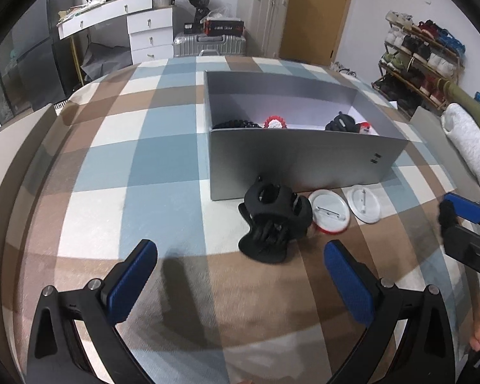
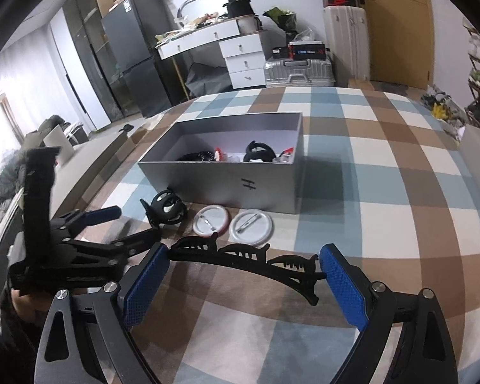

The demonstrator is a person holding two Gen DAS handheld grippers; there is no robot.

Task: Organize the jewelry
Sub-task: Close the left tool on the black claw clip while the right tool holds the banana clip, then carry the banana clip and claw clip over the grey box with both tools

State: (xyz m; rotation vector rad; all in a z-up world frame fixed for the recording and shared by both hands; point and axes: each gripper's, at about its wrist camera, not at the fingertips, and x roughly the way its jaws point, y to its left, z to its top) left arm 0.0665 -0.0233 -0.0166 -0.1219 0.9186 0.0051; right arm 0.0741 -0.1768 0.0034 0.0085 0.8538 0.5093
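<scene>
left gripper (image 1: 240, 275): hovering over the checked cloth (image 1: 144, 160), blue pads spread wide, nothing between them; the black claw clip (image 1: 273, 224) sits just ahead of it on the cloth

right gripper (image 2: 243, 278): fingers set wide with a long black hair clip (image 2: 246, 259) spanning pad to pad; looks pinched at both ends, held up off the cloth

pin badges (image 1: 329, 211): two round white ones lying backs up, side by side between the claw clip and the box; the left one is touching the claw clip

silver box (image 1: 304, 160): open top, sitting on the cloth; inside there's a black coiled band (image 1: 236, 124), a red and white piece (image 1: 276, 122) and another black clip (image 1: 340, 123)
</scene>
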